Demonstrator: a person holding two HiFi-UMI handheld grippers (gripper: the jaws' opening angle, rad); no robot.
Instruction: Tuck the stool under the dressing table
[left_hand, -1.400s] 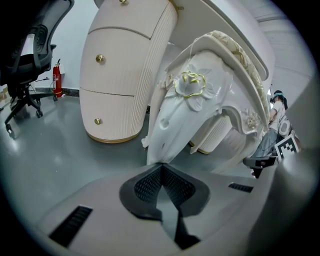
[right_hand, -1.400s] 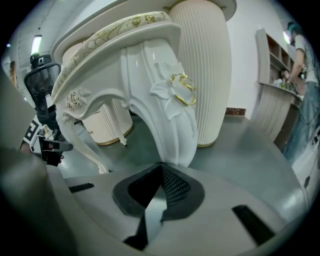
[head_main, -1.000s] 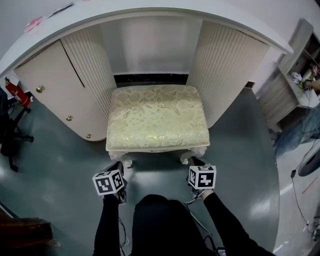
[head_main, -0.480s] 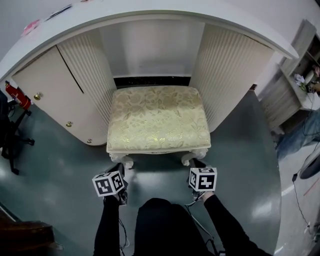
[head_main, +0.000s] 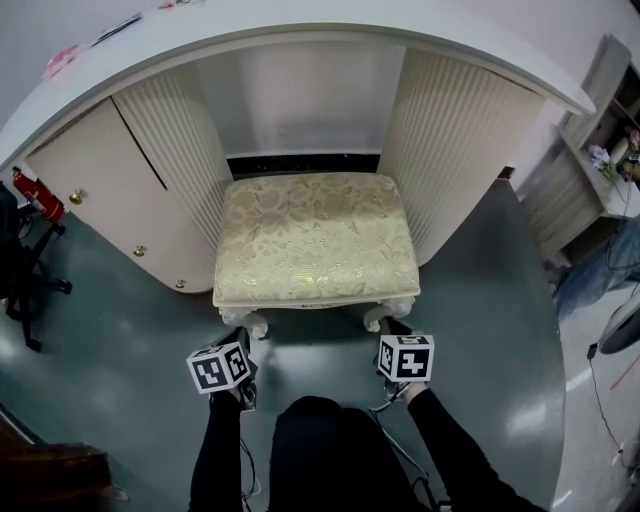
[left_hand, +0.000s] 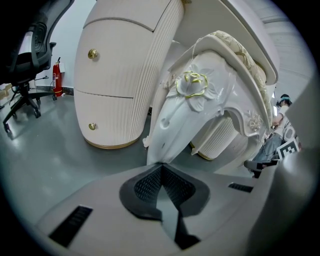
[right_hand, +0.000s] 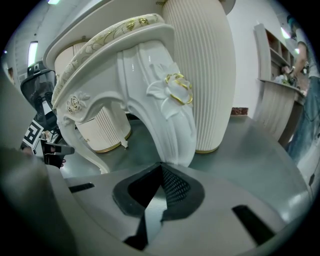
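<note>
Stool (head_main: 315, 238) sits mid-frame, its rear part inside the knee recess of the dressing table (head_main: 300, 25), front edge outside. Left gripper (left_hand: 161, 166) is clamped on the left front leg (left_hand: 172, 125), right gripper (right_hand: 162, 166) on the right front leg (right_hand: 170, 120), both low, presumably to push it in squarely. Cabinet (head_main: 95, 185) at left is closed, so its contents are unseen.

Black office chair (head_main: 22, 272) beside a red fire extinguisher (head_main: 35, 192) — far left; shelf unit (head_main: 588, 150) right.
</note>
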